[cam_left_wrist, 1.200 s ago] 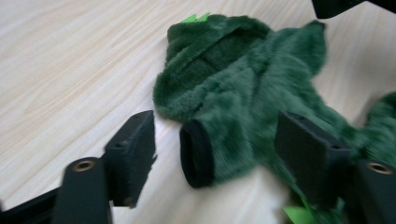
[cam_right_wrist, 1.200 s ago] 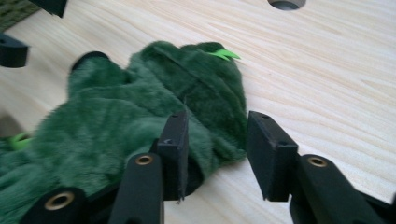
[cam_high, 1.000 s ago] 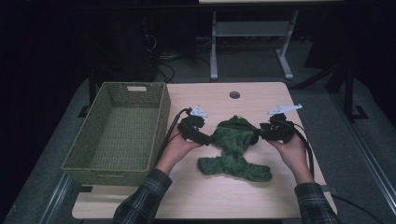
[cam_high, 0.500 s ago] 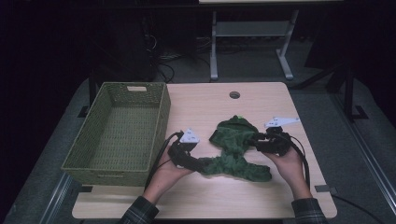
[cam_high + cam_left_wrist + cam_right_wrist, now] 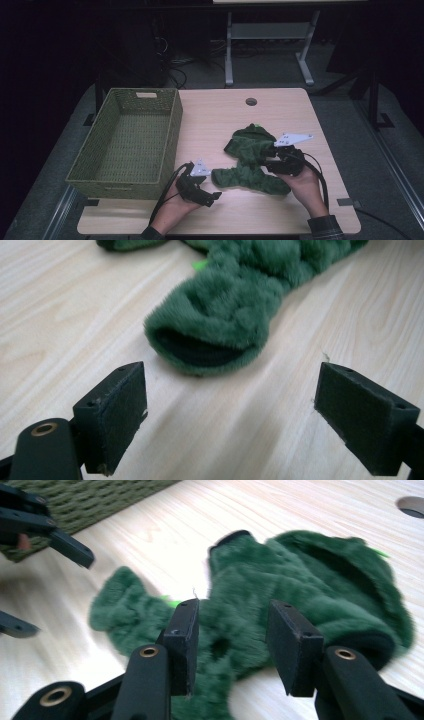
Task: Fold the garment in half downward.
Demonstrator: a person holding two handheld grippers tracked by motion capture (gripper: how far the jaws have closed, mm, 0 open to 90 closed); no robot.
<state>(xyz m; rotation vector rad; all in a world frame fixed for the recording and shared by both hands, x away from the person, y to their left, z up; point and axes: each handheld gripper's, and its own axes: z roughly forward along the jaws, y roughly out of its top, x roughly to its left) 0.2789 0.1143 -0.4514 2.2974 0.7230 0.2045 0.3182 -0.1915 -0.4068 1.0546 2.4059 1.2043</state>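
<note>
Got a green fuzzy cloth (image 5: 248,161) lying crumpled on the right half of the bench (image 5: 225,120), well apart from the round hole (image 5: 251,101) near the far edge. Looks like fleece, with an open, dark-lined cuff end pointing toward the near left. Can't tell what kind of garment, honestly.

Over on the left, got a woven green basket (image 5: 172,131) sitting on the bench, well apart from the cloth.

Now for the left hand-held gripper (image 5: 212,198): held low over the bench, just beside the near corner of the basket, pointing across at the cuff end of the cloth. Keeping the jaws spread wide, having just been opening them, and gripping nothing at all, with only bare wood between the pads in the left gripper view. Close to the cuff but not touching it, with a strip of bench in between.

As for the right hand-held gripper (image 5: 268,162): parked at the right side of the cloth, about halfway along. Holding the jaws roughly half closed, with a thick bunch of fleece stuffed between the pads in the right gripper view. Looks like a proper pinch on the fleece, with pads sunk into the fuzz on both sides. Bit blurry there, though.

Also spotting a small bright green tag (image 5: 256,125) poking out at the far end of the cloth.
</note>
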